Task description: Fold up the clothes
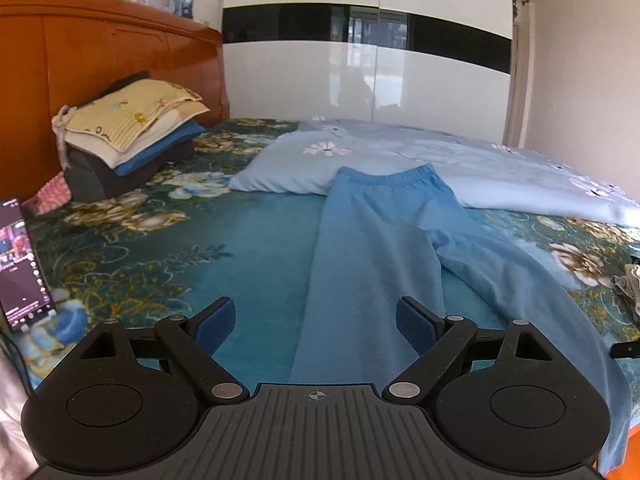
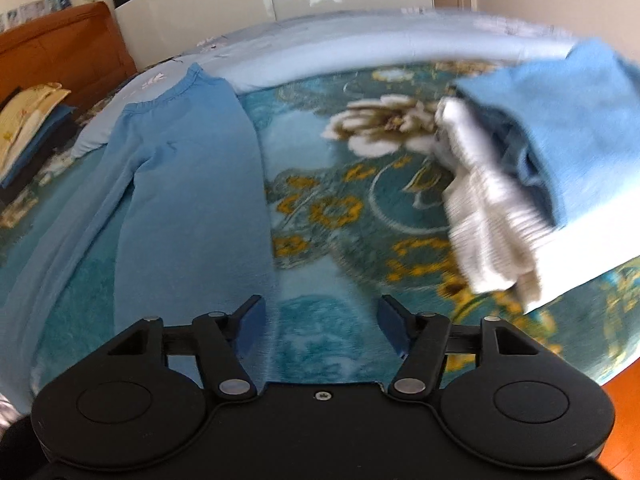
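Light blue trousers (image 1: 376, 240) lie flat on the bed, waistband far from me, legs running toward me. They also show in the right wrist view (image 2: 188, 184). My left gripper (image 1: 316, 328) is open and empty, hovering over the left leg near its lower end. My right gripper (image 2: 320, 330) is open and empty, above the bedspread just right of the trousers' right leg. A heap of loose clothes (image 2: 520, 160), white knit and blue pieces, lies to the right of the right gripper.
A stack of folded clothes (image 1: 132, 136) sits by the wooden headboard (image 1: 108, 60). A pale blue floral quilt (image 1: 460, 160) lies across the far side. A lit phone (image 1: 20, 264) stands at the left edge. The floral bedspread (image 1: 160, 248) covers the bed.
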### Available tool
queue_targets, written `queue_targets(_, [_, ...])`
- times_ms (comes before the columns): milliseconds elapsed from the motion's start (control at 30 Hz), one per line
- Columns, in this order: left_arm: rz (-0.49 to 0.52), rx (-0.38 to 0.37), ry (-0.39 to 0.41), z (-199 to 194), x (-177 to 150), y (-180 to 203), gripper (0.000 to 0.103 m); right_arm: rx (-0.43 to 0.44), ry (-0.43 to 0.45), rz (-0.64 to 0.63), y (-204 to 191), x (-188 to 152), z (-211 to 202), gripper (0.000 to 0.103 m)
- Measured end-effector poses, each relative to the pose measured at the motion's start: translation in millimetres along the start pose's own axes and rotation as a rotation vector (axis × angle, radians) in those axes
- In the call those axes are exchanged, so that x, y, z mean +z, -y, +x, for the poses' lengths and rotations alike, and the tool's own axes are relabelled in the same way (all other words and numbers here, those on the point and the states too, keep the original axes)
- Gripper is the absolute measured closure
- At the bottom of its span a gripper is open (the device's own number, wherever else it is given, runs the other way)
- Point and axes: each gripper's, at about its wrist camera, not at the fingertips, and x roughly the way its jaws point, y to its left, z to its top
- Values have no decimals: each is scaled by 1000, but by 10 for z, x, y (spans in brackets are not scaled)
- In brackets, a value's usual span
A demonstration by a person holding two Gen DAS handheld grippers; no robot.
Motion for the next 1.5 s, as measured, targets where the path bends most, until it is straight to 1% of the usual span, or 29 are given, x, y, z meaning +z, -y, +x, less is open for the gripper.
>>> queue_targets(33, [-3, 3, -6, 8, -11, -10, 16, 5, 3, 10, -12, -6, 7, 39])
queue_targets(167, [-37, 2, -14, 41, -23, -59, 16, 50, -15, 12, -80, 26, 34, 41])
queue_targets(267, [-45, -9, -21, 73, 0, -56, 16, 40, -42, -10, -136, 58, 83, 49])
queue_targets(333, [-45, -23, -23, 91, -2, -37, 16, 43, -59, 3, -127, 90, 104, 60])
queue_targets(367, [-46, -31, -24, 100, -4, -26, 16, 49, -68, 15, -113, 107, 110, 63])
queue_targets(433, [-46, -47, -27, 118, -9, -5, 16, 76, -95, 51, -71, 134, 121, 73])
queue_targets(500, [-46, -64, -29, 136, -13, 16, 16, 94, -110, 83, -49, 131, 125, 79])
queue_targets(567, [-40, -76, -29, 148, -22, 41, 16, 107, -117, 86, -65, 103, 125, 85])
queue_targets(700, [-45, -80, -34, 157, -39, 54, 16, 99, -120, 54, -156, 94, 125, 97])
queue_targets(833, [-61, -72, -63, 199, -63, 27, 16, 74, -106, 10, -275, 114, 95, 98])
queue_targets(900, [-71, -68, -73, 213, -76, 6, 16, 87, -97, 11, -297, 126, 65, 98])
queue_targets(1000, [-79, -70, -76, 203, -78, -28, 16, 93, -99, 6, -338, 158, 47, 98])
queue_targets(1133, [-72, -70, -77, 201, -73, -28, 16, 74, -109, -18, -391, 194, 69, 98])
queue_targets(1367, [-74, -49, -91, 300, -50, -83, 16, 58, -114, -26, -387, 213, 121, 98])
queue_targets(1467, [-63, -37, -93, 391, 7, -107, 16, 48, -121, -55, -405, 223, 147, 96])
queue_targets(1500, [-58, -32, -91, 432, 48, -116, 16, 38, -115, -58, -418, 234, 144, 93])
